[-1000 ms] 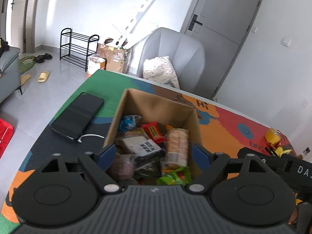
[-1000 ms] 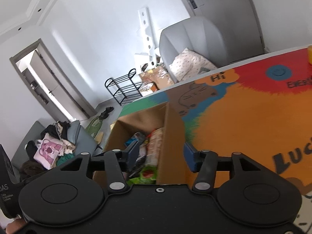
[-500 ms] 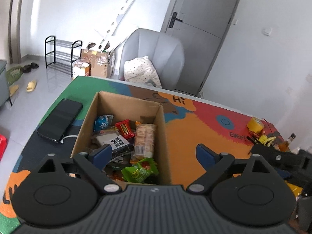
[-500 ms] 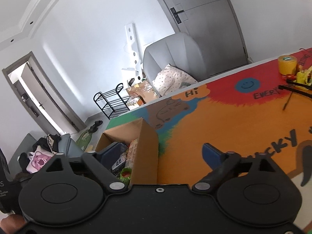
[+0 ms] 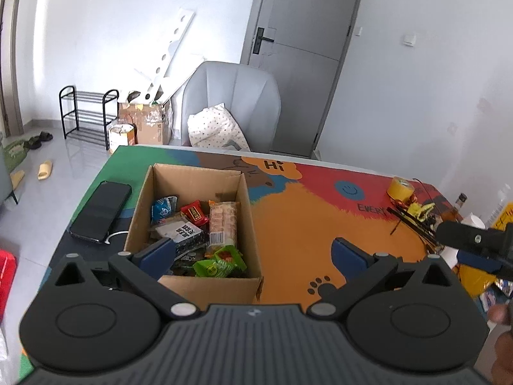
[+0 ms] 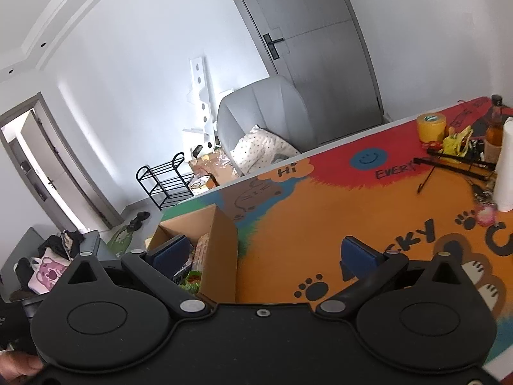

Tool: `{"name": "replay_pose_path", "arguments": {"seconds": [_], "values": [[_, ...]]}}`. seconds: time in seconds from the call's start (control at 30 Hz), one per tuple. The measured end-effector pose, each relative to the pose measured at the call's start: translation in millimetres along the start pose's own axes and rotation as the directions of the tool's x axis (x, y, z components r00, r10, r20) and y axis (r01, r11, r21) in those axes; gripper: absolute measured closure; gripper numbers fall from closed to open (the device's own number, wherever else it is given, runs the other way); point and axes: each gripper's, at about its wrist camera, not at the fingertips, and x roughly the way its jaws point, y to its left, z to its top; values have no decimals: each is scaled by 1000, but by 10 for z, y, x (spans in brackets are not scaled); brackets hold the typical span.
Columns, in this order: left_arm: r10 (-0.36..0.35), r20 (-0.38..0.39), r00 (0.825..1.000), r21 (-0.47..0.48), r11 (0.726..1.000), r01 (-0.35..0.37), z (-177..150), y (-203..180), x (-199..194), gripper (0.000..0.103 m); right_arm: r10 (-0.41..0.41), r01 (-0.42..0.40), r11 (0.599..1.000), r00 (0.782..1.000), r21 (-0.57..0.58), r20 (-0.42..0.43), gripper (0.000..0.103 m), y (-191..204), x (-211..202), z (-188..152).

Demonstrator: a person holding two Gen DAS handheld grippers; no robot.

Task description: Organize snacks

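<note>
Snacks sit packed in the open cardboard box near the left end of the colourful table mat, and from my remote seat I see both grippers hanging empty above it. My left gripper has just been spreading its jaws and now stands fully released, nothing between its blue pads; the box's near right corner shows in the gap, well below. My right gripper has likewise just been opening and holds nothing, its jaws wide apart with the box's right wall and bare orange mat visible between them. Inside the box I make out a green packet at the near side, a long cracker pack lying along the right wall, a red wrapper, a blue packet and a dark pack with a white label. A black phone lies on the mat just left of the box. Far to the right, a yellow tape roll, a brown bottle and a white paper roll stand among clutter near the table's far edge. In the left view, the right gripper's dark body pokes in at the right edge. Behind the table stands a grey armchair with a dotted cushion.
</note>
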Motion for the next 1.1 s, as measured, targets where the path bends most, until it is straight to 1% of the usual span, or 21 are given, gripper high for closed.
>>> {"name": "replay_pose_path", "arguments": {"seconds": [0.27, 0.4, 0.53, 0.63, 0.73, 0.83, 0.97, 1.1], "values": [[-22, 25, 999, 53, 998, 20, -111, -39, -299, 0, -25, 25, 998, 1000, -55, 10, 0, 61, -262, -74], [-29, 33, 999, 55, 998, 27, -158, -11, -424, 0, -33, 35, 996, 999, -80, 18, 0, 83, -385, -111], [-7, 39, 999, 77, 997, 4, -220, 16, -518, 0, -43, 45, 994, 999, -96, 20, 0, 88, -465, -153], [-9, 37, 999, 69, 998, 6, -267, 48, -583, 0, -49, 51, 994, 999, -97, 20, 0, 81, -527, -178], [9, 49, 999, 87, 996, -13, -281, 43, -662, 0, -60, 62, 993, 998, -101, 17, 0, 85, -578, -184], [7, 52, 999, 91, 996, -12, -282, 57, -714, 0, -61, 63, 991, 998, -115, 22, 0, 99, -609, -179], [18, 53, 998, 98, 995, -23, -284, 78, -730, 0, -65, 67, 991, 998, -112, 25, 0, 97, -620, -171], [35, 43, 998, 84, 996, -39, -300, 154, -698, 0, -73, 75, 990, 997, -122, 21, 0, 122, -610, -202]]}}
